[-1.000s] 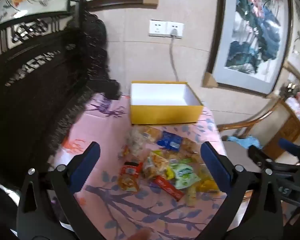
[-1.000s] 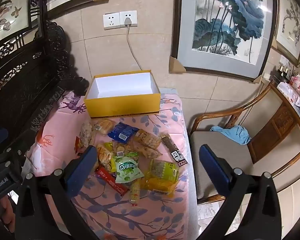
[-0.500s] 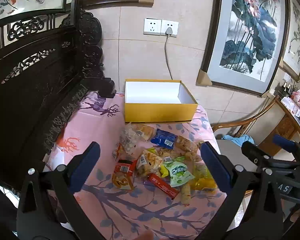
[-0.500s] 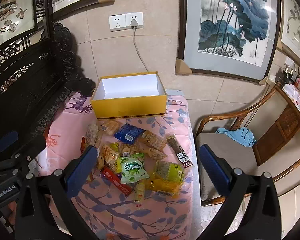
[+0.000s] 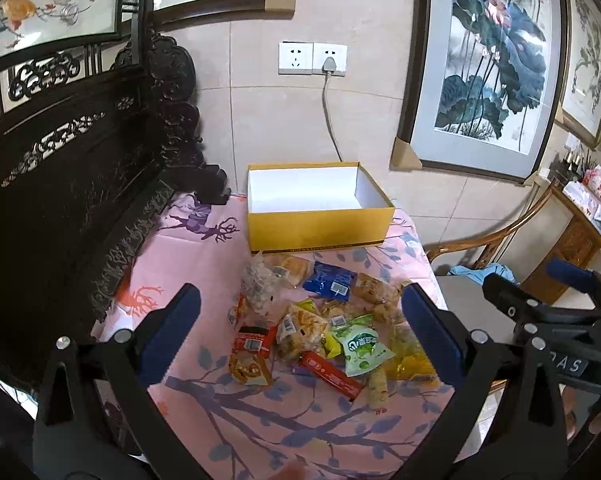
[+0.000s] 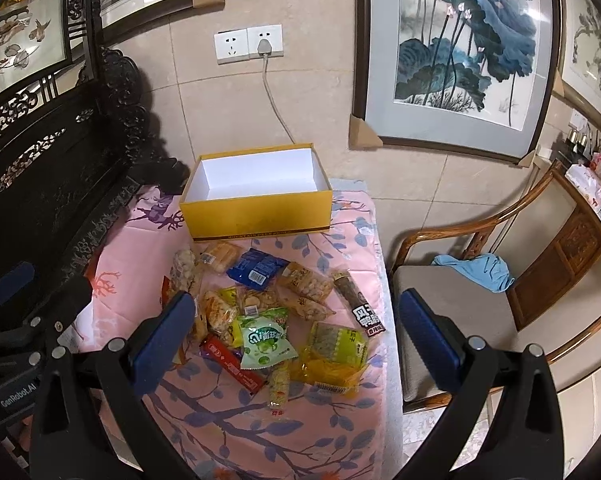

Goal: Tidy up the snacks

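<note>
A pile of snack packets (image 5: 320,320) (image 6: 268,312) lies on a table with a pink flowered cloth (image 5: 188,248) (image 6: 140,240). Among them are a green bag (image 5: 362,346) (image 6: 265,337), a blue bag (image 5: 329,280) (image 6: 256,269), a red bar (image 5: 330,372) (image 6: 232,364) and a dark stick packet (image 6: 358,306). Behind the pile stands an empty yellow box (image 5: 320,224) (image 6: 256,216), white inside. My left gripper (image 5: 300,336) hovers open above the near side of the pile. My right gripper (image 6: 296,336) is open too, over the pile's right part. Neither holds anything.
A dark carved wooden bench (image 5: 60,184) runs along the table's left side. A wooden armchair (image 6: 480,280) with a blue cloth (image 6: 480,270) on its seat stands at the right. A cable (image 5: 330,120) hangs from the wall socket behind the box.
Both views have shifted a little: the box and the snacks sit slightly lower and more central in the frames. Both grippers stay open and no packet has moved.
</note>
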### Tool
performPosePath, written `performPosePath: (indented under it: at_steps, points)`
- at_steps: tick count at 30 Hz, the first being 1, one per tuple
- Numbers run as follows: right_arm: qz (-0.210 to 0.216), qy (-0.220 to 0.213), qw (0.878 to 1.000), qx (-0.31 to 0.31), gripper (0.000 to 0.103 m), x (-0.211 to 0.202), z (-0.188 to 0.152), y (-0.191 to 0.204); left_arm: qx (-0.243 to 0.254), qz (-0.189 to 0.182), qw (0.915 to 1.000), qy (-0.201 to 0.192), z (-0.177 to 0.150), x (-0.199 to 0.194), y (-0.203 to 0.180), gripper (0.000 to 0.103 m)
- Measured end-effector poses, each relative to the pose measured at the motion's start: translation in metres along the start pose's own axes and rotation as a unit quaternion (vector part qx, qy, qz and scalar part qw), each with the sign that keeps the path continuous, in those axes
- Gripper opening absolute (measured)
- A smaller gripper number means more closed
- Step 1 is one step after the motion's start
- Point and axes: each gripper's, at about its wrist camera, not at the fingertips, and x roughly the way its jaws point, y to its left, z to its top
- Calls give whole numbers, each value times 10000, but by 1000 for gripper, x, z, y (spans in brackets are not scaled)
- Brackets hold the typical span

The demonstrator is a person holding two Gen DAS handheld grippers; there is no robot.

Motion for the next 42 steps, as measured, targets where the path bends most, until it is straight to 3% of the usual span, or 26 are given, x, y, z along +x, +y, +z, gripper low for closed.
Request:
performPosePath:
  at_steps: [14, 21, 29, 32, 36, 42]
  points:
    - [284, -88, 9995, 106, 102, -3, 2, -4, -409, -50, 9991, -5, 5, 2, 10, 101]
    - [294, -195, 9994, -5, 102, -6, 5, -1, -170, 222, 9996, -50, 4, 2, 5, 101]
    - [170, -130, 9997, 73, 102, 0, 4, -6, -101, 182, 9997, -103, 3, 6, 3, 101]
    - [145, -106, 9997, 135, 102, 2, 3, -8, -149, -12, 9999, -84, 4, 6, 3, 101]
    - [90, -96, 9998, 179, 102, 2, 3, -9, -91, 213, 9997, -81, 5, 6, 1, 101]
    - [245, -28, 9991, 355, 102, 3, 2, -14, -150, 218, 9996, 26, 6, 9, 2, 101]
